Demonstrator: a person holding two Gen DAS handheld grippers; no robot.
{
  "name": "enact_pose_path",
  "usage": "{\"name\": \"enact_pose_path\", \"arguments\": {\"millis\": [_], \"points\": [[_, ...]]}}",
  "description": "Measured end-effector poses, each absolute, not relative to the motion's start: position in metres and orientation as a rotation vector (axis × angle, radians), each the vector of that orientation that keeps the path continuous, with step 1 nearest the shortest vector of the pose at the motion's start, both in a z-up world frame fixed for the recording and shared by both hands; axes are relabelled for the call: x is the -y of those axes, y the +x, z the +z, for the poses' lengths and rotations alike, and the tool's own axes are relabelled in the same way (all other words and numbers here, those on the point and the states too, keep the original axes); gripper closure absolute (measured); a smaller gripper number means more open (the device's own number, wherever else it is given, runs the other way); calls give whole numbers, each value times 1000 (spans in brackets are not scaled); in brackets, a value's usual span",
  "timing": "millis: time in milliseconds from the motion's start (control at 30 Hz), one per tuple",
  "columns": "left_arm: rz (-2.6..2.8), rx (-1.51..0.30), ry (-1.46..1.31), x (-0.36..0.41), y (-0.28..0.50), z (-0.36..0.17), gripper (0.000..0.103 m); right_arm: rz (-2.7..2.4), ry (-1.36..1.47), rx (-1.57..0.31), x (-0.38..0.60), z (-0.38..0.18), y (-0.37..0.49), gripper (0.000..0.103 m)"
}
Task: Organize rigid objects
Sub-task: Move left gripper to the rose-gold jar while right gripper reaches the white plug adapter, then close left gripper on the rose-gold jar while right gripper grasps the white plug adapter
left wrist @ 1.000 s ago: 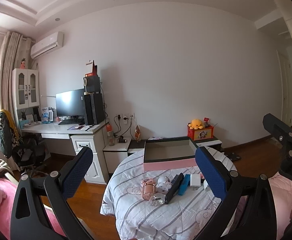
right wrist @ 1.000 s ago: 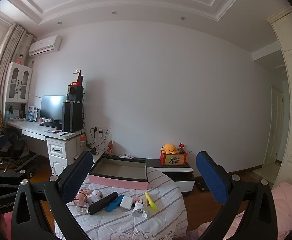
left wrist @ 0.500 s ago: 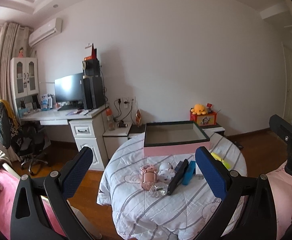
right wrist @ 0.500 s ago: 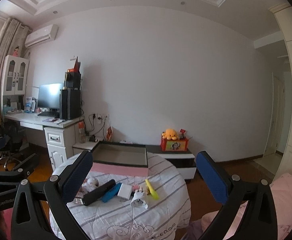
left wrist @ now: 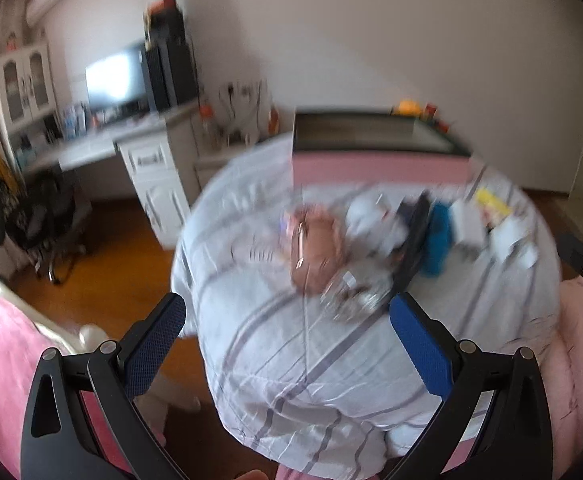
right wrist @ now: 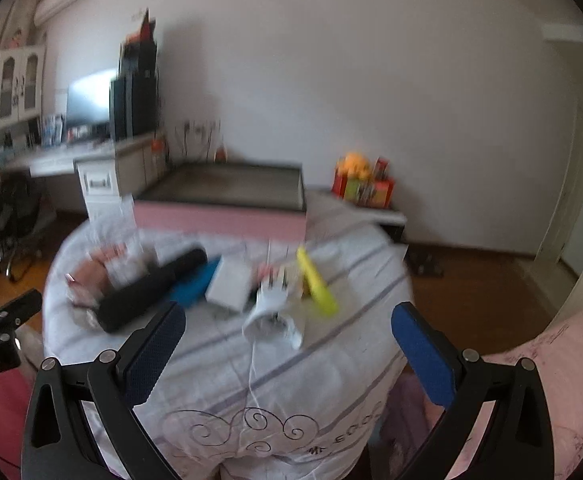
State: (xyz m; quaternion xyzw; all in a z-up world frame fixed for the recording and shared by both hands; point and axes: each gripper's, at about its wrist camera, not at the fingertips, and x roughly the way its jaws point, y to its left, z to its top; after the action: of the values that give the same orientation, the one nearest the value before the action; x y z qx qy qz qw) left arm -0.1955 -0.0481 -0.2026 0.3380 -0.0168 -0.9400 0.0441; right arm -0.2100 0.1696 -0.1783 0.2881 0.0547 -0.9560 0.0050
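Observation:
A round table with a striped white cloth (left wrist: 323, 364) (right wrist: 227, 380) holds a row of small objects, all blurred by motion. A pink box (left wrist: 375, 168) (right wrist: 219, 216) with a dark open inside stands at the table's far side. In front of it lie a pink toy (left wrist: 315, 248), a black bar (right wrist: 151, 288), a blue item (right wrist: 195, 282), a white block (right wrist: 229, 284), a white plug-like piece (right wrist: 273, 308) and a yellow marker (right wrist: 317, 286). My left gripper (left wrist: 287, 352) and right gripper (right wrist: 287, 354) are both open and empty, hovering above the near part of the table.
A white desk (left wrist: 139, 148) with a monitor (left wrist: 115, 80) and black tower stands at the back left, with a dark chair (left wrist: 43, 216) beside it. A low cabinet with an orange plush (right wrist: 355, 164) is behind the table. Pink bedding (right wrist: 563, 364) lies on the right, wooden floor (left wrist: 107, 264) on the left.
Both views have tilted down and moved closer to the table, so the objects look larger and blurred. Both grippers stay open and empty.

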Motion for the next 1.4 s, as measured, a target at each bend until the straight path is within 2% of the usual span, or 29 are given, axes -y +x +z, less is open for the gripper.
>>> {"name": "enact_pose_path", "arguments": {"millis": [167,400,500,833,900,967,1067,1200,1400], "points": [[-2819,22,1144,60,-222,-227,0,-2948,1024,-194,-172,-205,-236,0],[-2897,-158,1173,76,-238,-221,0,-2895,1114,-197,-176,-226,-263,0],[-2944,-176,1172,79,-241,-216,0,-2873,1124,-204,-177,-229,-270,0],[-2973,-392,1185,94,-268,-212,0,-2803,1153,-78,-192,-240,-293,0],[-2953,-339,1184,95,-273,-211,0,-2799,1150,-62,-195,-240,-296,0],[-2895,-248,1204,95,-281,-215,0,-2781,1146,-43,-197,-240,-299,4],[-2893,-311,1249,95,-290,-219,0,-2772,1151,-28,-198,-239,-305,10],[-2895,-289,1290,85,-307,-230,0,-2759,1148,-4,-200,-237,-311,13],[-2860,-285,1328,82,-318,-240,0,-2756,1156,-3,-205,-238,-313,29]]}}
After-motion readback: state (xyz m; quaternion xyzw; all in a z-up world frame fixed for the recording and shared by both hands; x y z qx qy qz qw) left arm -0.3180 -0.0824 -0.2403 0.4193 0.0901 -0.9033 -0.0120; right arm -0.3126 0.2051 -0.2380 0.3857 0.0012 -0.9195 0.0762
